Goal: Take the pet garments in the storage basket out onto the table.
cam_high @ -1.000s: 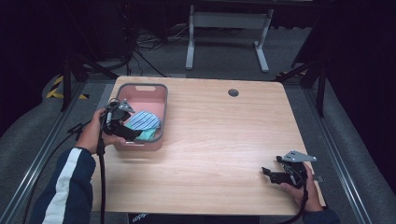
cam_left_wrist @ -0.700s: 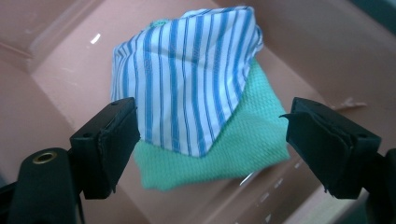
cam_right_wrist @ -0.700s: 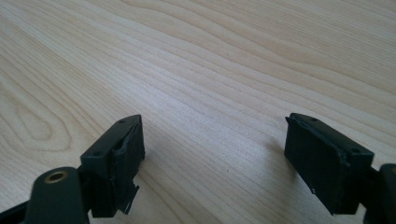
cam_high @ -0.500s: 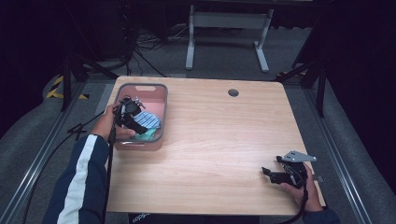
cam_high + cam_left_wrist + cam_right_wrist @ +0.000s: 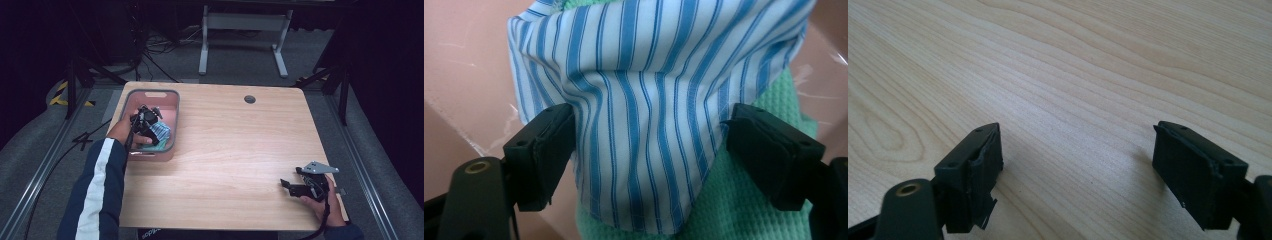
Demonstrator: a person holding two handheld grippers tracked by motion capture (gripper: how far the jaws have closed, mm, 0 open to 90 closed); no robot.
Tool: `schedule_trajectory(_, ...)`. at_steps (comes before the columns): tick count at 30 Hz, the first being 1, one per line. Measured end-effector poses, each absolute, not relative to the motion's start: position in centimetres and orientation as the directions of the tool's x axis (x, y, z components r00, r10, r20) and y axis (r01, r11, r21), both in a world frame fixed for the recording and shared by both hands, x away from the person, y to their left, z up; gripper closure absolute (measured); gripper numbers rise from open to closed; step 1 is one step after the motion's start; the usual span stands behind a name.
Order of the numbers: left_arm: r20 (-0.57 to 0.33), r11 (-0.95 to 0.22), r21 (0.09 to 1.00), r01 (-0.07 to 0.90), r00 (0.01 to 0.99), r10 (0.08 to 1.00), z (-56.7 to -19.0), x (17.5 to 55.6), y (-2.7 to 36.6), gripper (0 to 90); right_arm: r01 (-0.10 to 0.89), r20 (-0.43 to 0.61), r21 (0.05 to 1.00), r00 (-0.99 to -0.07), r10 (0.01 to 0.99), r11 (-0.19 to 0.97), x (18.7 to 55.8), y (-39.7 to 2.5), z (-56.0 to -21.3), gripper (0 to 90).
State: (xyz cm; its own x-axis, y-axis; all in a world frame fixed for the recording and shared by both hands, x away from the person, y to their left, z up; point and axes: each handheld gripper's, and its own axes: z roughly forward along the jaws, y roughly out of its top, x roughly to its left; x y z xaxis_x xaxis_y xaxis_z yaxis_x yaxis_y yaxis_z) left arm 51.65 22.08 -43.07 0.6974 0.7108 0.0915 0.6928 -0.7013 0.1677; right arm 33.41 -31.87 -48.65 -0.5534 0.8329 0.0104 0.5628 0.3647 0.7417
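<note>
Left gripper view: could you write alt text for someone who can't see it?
A blue-and-white striped cloth lies between the left gripper's two open black jaws, on a green waffle-knit cloth inside a pink bin.

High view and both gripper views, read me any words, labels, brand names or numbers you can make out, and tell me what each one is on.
No text can be read with confidence.
A small pale mark on the table's front edge in the high view is too small and blurred to read.
The striped cloth, the green cloth and the pink bin carry no lettering.
</note>
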Motion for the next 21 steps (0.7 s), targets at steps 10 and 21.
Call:
schedule_trajectory(10,0.055,-0.703,0.157,0.694,0.704,0.708,-43.06,52.02,22.32,35.8,0.563,0.01,0.742,-0.553,0.833,0.365,33.41,-31.87,-48.66,20.6)
schedule_trajectory(21,0.101,-0.721,0.152,0.676,0.715,0.691,-42.85,51.79,21.79,60.8,0.561,0.009,0.742,-0.556,0.831,0.367,33.4,-31.87,-48.65,20.8)
